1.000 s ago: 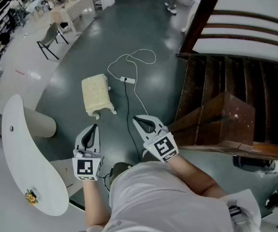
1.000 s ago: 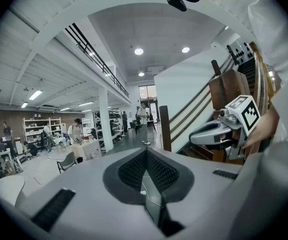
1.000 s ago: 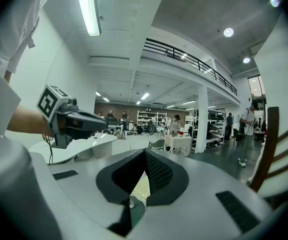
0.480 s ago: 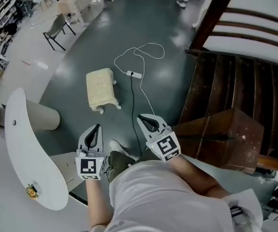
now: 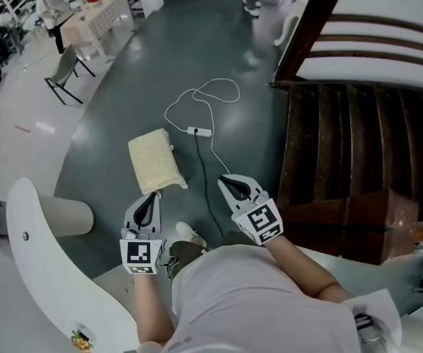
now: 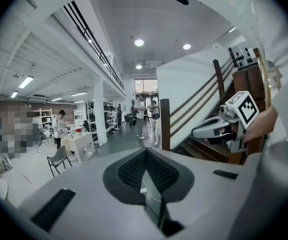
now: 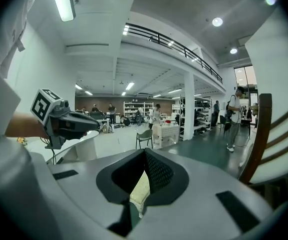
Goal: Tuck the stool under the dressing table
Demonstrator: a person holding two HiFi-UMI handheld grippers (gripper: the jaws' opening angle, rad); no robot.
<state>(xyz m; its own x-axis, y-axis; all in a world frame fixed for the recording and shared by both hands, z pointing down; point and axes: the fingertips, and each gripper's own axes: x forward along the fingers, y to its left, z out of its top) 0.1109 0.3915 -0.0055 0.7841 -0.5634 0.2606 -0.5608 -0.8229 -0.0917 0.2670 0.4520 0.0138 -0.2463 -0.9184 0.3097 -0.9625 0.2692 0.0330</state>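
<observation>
A cream padded stool (image 5: 153,162) with white legs stands on the dark green floor, just ahead of my left gripper (image 5: 152,196). That gripper is shut and empty, a short way from the stool's near end. My right gripper (image 5: 226,181) is also shut and empty, to the right of the stool and apart from it. In the right gripper view the stool (image 7: 139,189) shows low between the closed jaws of the right gripper (image 7: 145,156). The white curved dressing table top (image 5: 45,274) is at the lower left, on a round pedestal (image 5: 70,216).
A white cable with a power strip (image 5: 200,132) lies on the floor right of the stool. A dark wooden staircase (image 5: 351,138) fills the right side. A chair (image 5: 65,68) and a white table (image 5: 97,17) stand far off, with people around.
Both grippers have moved forward towards the stool, which now lies right ahead of the left one. Both stay shut and empty.
</observation>
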